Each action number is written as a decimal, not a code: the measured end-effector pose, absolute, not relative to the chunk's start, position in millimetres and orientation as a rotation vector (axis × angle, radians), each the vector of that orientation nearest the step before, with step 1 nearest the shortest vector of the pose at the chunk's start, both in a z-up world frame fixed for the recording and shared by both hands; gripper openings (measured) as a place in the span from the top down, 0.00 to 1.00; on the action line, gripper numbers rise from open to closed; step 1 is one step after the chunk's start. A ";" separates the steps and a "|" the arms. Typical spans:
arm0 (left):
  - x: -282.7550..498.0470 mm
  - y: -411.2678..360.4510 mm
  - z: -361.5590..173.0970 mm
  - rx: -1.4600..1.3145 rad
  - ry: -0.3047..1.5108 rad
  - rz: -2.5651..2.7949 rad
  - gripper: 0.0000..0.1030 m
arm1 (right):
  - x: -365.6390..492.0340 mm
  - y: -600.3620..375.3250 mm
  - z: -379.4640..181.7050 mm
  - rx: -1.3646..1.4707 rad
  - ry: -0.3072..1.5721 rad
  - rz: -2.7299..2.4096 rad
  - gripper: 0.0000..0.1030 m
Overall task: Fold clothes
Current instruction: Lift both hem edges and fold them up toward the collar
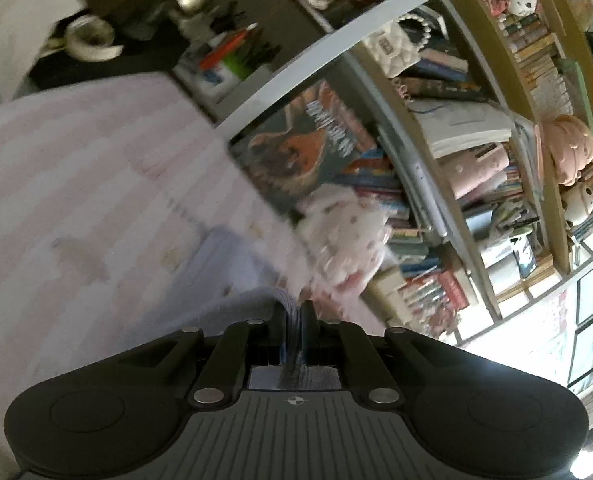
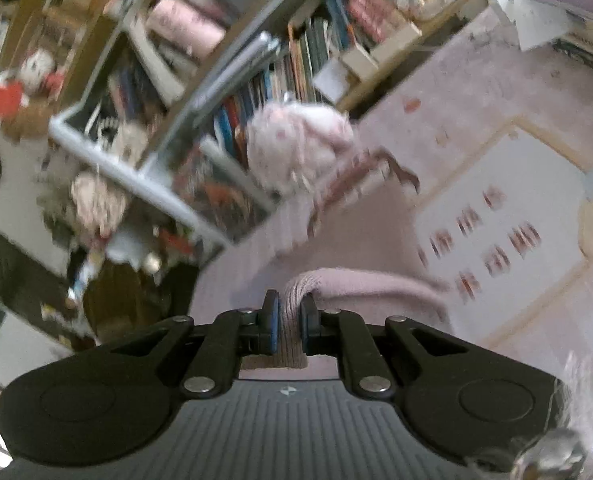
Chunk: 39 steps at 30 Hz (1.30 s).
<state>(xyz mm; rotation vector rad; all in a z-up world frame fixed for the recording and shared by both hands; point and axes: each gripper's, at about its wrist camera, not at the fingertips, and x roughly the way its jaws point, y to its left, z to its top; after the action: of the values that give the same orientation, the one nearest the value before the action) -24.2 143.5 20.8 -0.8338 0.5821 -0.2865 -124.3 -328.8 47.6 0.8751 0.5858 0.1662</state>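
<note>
Both views are tilted and blurred. A pale lilac-pink knitted garment point(image 1: 240, 264) lies on a pink striped bed cover point(image 1: 76, 168). My left gripper point(image 1: 293, 320) is shut on a ribbed edge of this garment, which bunches between the black fingers. In the right wrist view the same pinkish knit point(image 2: 360, 284) trails off to the right, and my right gripper point(image 2: 291, 316) is shut on another ribbed fold of it. A pink and white dotted bundle of cloth point(image 1: 344, 232) sits at the far edge of the bed, also visible as a rounded bundle point(image 2: 296, 144) in the right view.
A crowded bookshelf point(image 1: 476, 140) stands just beyond the bed, with a grey metal bar point(image 1: 324, 52) across it. A dark desk with pens and a tape roll point(image 1: 90, 38) is at upper left. A pink rug and patterned white mat point(image 2: 516, 208) lie on the floor.
</note>
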 end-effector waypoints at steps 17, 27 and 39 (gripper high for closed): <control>114.7 121.3 -33.5 -0.715 0.791 -0.264 0.89 | 24.3 -331.4 8.0 0.838 0.691 -0.034 0.88; 124.0 127.6 -38.7 -0.486 0.830 -0.252 0.74 | 47.7 -305.9 2.6 0.516 0.747 -0.128 0.51; 149.3 74.0 -44.2 -0.183 0.795 -0.317 0.77 | 88.1 -281.6 -33.2 0.088 0.850 -0.096 0.68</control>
<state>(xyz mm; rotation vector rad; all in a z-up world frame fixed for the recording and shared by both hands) 149.3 74.0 -44.2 -0.1830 0.7948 -0.3167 88.1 -281.6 -33.2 0.0882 0.8503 -0.0964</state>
